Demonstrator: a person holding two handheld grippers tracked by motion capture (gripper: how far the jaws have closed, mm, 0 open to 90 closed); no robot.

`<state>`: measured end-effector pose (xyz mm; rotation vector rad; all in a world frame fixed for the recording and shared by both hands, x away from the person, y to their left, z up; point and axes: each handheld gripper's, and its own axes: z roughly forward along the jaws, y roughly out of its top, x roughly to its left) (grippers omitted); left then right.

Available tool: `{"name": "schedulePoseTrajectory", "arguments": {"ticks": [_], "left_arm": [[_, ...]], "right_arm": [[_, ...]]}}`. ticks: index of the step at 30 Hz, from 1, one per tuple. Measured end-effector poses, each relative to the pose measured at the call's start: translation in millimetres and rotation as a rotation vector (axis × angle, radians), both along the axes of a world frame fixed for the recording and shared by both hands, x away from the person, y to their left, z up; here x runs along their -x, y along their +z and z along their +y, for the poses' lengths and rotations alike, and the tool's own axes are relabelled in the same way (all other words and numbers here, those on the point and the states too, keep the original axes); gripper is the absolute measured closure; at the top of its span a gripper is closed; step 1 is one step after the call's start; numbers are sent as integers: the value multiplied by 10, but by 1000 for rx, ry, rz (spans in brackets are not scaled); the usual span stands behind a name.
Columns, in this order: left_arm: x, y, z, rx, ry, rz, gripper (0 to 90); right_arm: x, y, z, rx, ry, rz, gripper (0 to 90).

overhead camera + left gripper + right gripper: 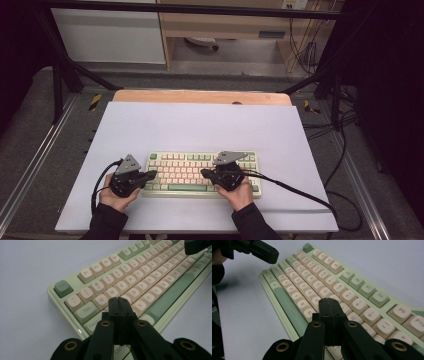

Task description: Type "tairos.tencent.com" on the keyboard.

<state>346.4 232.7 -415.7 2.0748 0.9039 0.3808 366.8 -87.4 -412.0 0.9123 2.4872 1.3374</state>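
Left hand-held gripper (pixel 119 301): jaws pressed together, empty, tips over the keyboard's left keys.
Right hand-held gripper (pixel 329 302): jaws together, empty, above the right keys.
Keyboard (pixel 186 172): near the counter's (pixel 200 125) front edge, centred.

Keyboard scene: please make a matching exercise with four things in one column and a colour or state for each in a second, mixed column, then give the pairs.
Things:
1. Esc key
2. letter keys
3. left tongs
4. table cover

Colours or states:
A. white
B. shut, tips over the keyboard's left end
C. dark green
D. cream

Pairs: 1-C, 2-D, 3-B, 4-A
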Motion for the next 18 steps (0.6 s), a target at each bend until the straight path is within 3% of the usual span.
{"name": "schedulePoseTrajectory", "arguments": {"ticks": [18], "left_arm": [[11, 39, -79, 3, -17, -6, 900]], "right_arm": [[19, -21, -323, 1, -44, 1, 900]]}}
